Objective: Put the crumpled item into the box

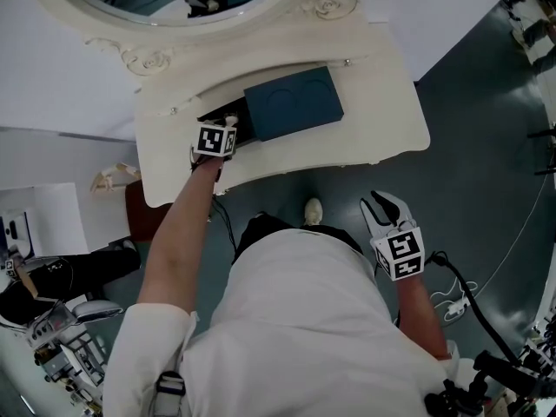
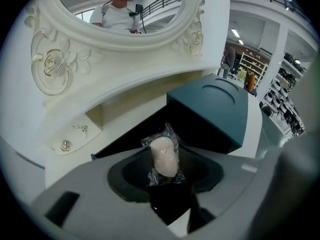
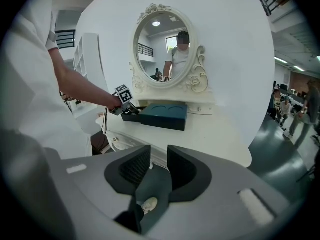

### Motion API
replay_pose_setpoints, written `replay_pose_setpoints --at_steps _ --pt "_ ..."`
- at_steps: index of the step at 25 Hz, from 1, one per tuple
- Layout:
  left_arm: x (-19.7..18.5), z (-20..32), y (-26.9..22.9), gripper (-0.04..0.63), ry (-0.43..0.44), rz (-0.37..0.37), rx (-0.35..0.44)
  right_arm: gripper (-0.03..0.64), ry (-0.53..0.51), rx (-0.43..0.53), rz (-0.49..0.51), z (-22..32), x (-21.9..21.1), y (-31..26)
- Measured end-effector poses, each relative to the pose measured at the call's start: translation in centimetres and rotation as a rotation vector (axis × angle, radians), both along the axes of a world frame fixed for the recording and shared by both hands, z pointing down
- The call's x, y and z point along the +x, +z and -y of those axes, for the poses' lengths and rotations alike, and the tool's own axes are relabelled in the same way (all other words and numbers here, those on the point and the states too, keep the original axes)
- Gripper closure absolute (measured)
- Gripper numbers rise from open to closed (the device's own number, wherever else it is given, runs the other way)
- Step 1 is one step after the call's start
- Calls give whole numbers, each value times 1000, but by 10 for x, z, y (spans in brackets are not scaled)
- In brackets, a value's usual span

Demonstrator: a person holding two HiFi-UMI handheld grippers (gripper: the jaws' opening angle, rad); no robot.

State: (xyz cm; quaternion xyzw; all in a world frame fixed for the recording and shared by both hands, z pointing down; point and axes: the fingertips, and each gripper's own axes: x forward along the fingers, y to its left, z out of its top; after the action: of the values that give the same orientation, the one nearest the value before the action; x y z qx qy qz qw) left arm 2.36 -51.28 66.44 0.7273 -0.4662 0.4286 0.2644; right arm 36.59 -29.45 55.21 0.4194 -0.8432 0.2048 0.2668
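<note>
A dark teal box sits on the white dressing table (image 1: 365, 137), its lid (image 1: 293, 102) slid to the right so the dark inside (image 2: 131, 131) shows at its left end. My left gripper (image 1: 228, 120) reaches over that open end. In the left gripper view a pale lump in crumpled clear wrap (image 2: 163, 156) sits between the left gripper's (image 2: 164, 170) dark pads, held above the box's opening. My right gripper (image 1: 380, 205) hangs low beside the person, off the table, its jaws parted with nothing between them (image 3: 159, 165). From there the box (image 3: 162, 115) is seen far off.
An oval mirror in a carved white frame (image 2: 55, 64) rises right behind the box. The table's front edge (image 1: 287, 174) curves toward the person. A shoe (image 1: 313, 208) and cables (image 1: 456, 298) are on the grey floor; a dark red seat (image 1: 139, 211) stands at left.
</note>
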Motion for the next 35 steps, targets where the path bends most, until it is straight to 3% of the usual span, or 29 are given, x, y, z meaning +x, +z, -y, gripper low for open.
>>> replay_pose_setpoints --at_steps 12,22,31,35 --pt "4 -3 -12 322 12 -6 29 506 -52 -14 18 14 -11 8" --pt "-15 -46 -67 316 4 -180 156 520 -117 40 5 8 -63 -5" --pt "-63 -137 -121 555 25 -321 242 617 -164 83 -21 -15 -144 -22" --pt "-80 -184 -139 594 77 -372 253 615 -180 94 -35 -34 -185 -29"
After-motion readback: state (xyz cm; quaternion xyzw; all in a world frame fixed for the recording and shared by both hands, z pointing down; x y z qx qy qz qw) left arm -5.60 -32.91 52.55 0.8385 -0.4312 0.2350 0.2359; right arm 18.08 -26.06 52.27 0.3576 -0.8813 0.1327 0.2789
